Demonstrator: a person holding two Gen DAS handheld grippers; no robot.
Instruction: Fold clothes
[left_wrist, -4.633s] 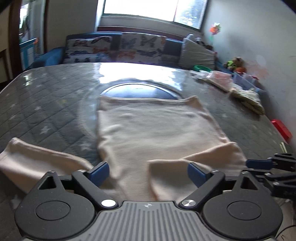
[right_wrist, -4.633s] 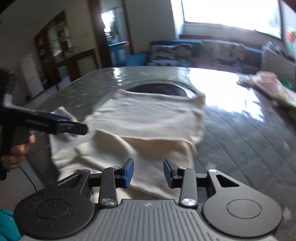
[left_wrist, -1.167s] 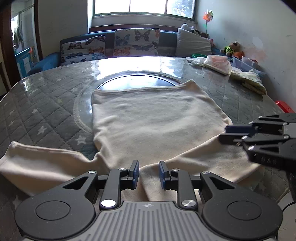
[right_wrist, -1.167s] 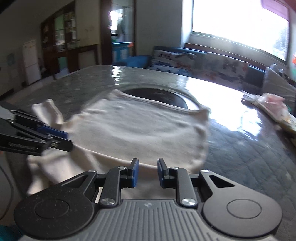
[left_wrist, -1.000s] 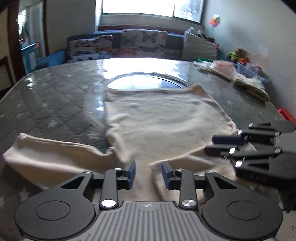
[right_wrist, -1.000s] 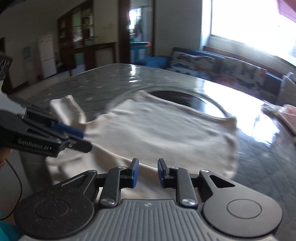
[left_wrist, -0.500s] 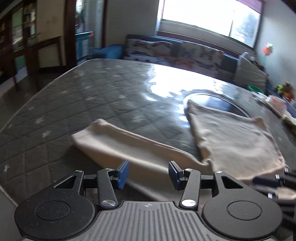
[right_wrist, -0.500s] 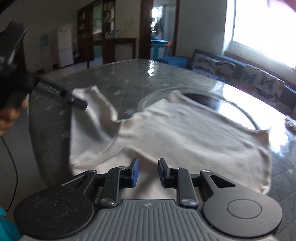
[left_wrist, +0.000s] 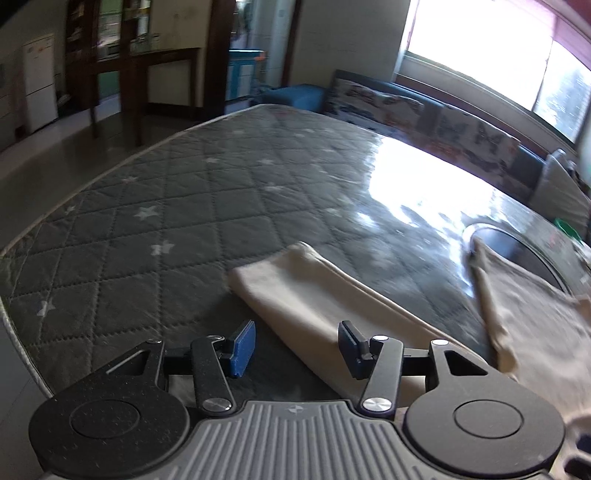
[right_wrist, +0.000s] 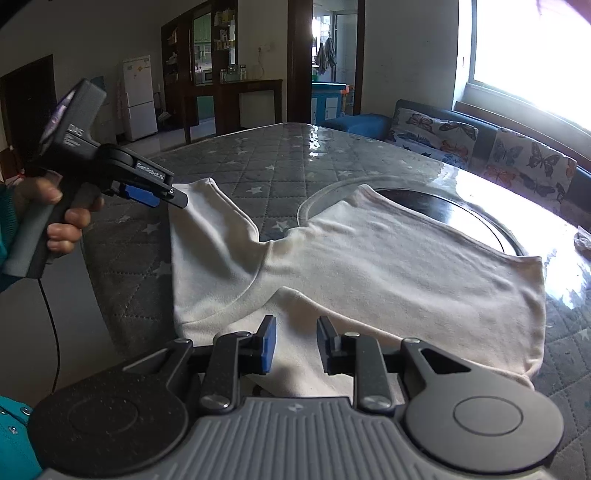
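Observation:
A cream long-sleeved shirt (right_wrist: 369, 266) lies flat on the grey star-quilted table cover (right_wrist: 258, 162). One sleeve (left_wrist: 314, 295) stretches out to the left, and its cuff end lies just ahead of my left gripper (left_wrist: 297, 347). That gripper is open, with the sleeve running under the gap and no pad pressing on it. In the right wrist view the left gripper (right_wrist: 173, 197) hovers at the cuff, held by a hand (right_wrist: 62, 221). My right gripper (right_wrist: 297, 343) stands narrowly open above the other sleeve, which is folded across the shirt's near edge.
A dark round glass disc (right_wrist: 424, 206) lies under the shirt's far hem. The table's left edge (left_wrist: 22, 332) is close to the left gripper. A sofa with butterfly cushions (right_wrist: 480, 147) stands behind the table, a white fridge (right_wrist: 138, 99) and dark cabinets farther back.
The left gripper has swung left from the shirt's middle to the outstretched sleeve, and its jaws have widened. The right gripper has drifted slightly and stays over the folded sleeve.

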